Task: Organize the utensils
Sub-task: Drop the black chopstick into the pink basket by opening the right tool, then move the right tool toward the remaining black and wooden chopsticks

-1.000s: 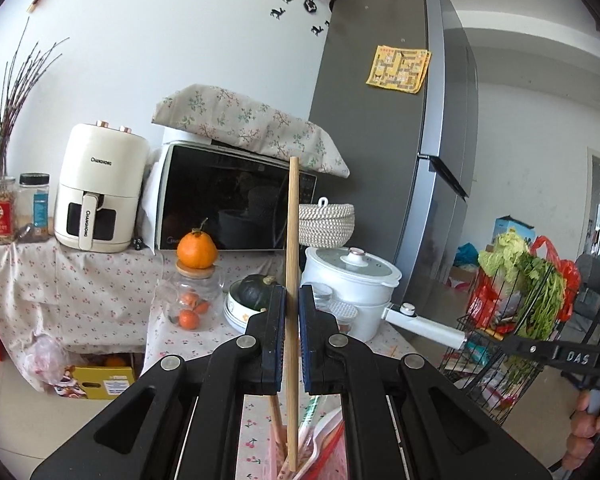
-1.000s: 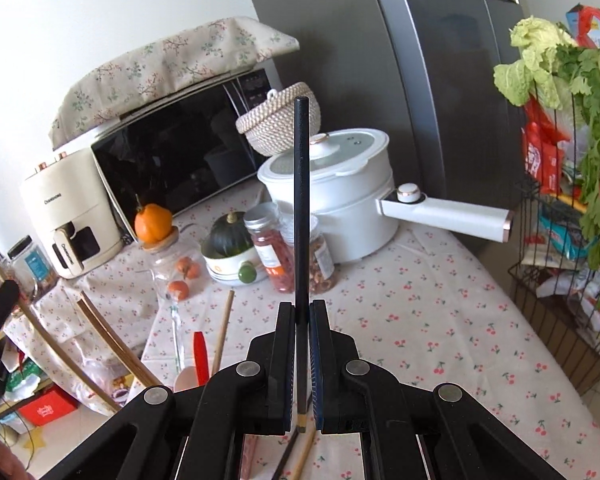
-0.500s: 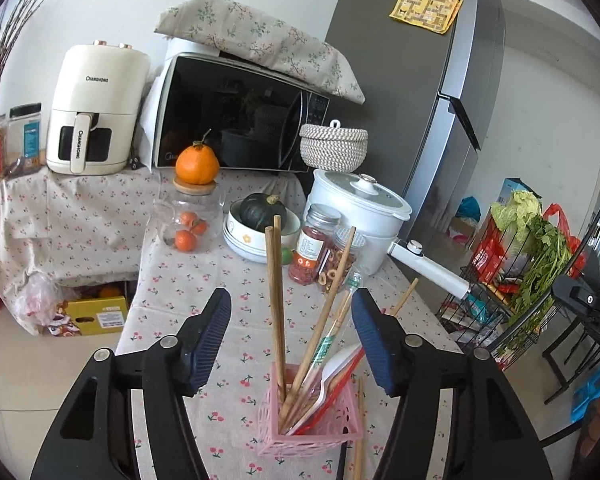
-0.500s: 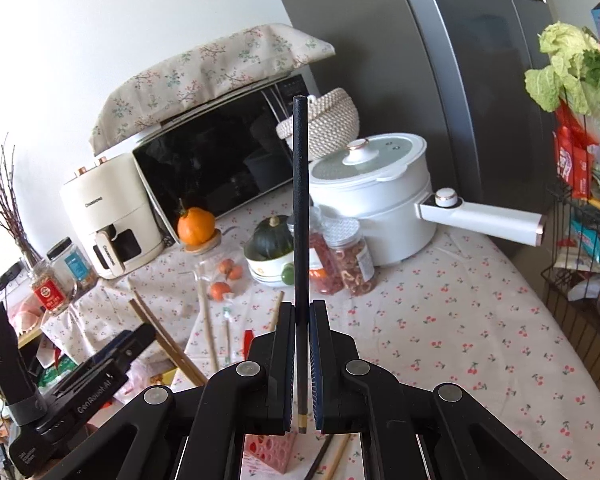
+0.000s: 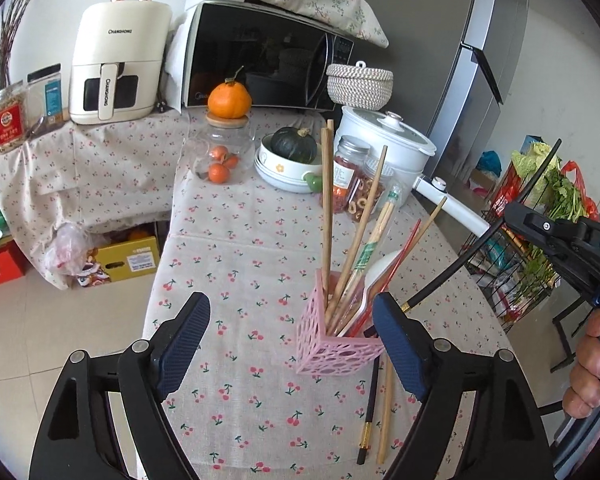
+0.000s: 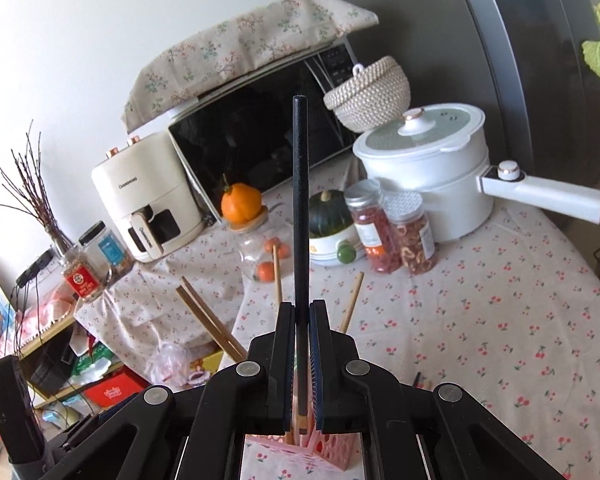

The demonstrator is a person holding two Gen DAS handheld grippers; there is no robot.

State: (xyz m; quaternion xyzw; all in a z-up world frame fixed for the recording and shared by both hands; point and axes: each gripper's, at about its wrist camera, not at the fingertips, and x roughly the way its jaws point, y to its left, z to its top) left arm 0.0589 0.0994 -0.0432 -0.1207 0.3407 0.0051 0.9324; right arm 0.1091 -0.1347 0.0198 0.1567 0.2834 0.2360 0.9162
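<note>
A pink perforated holder (image 5: 332, 344) stands on the cherry-print tablecloth (image 5: 240, 248), near the table's front edge. It is packed with wooden chopsticks (image 5: 327, 216) leaning at different angles, a paper-wrapped pair (image 5: 374, 236), a red utensil and a white spoon (image 5: 380, 276). Just right of the holder and nearer, a black chopstick with a gold band (image 5: 370, 408) and a plain wooden one (image 5: 385, 404) lie flat on the cloth, side by side.

The left gripper (image 5: 290, 344) has just been opening; its jaws stand wide and released, nothing between the pads, the holder showing just inside the right finger. The right gripper (image 6: 301, 364) is clenched on a black chopstick (image 6: 301, 208), held upright above the holder's pink rim. In the left view this chopstick slants in from the right towards the holder.

Farther back stand two jars of dried snacks (image 5: 352, 180), a white bowl holding a dark green squash (image 5: 294, 146), a glass jar topped by an orange (image 5: 228, 100), a white electric pot (image 5: 384, 144), a microwave (image 5: 260, 64) and an air fryer (image 5: 118, 64).
</note>
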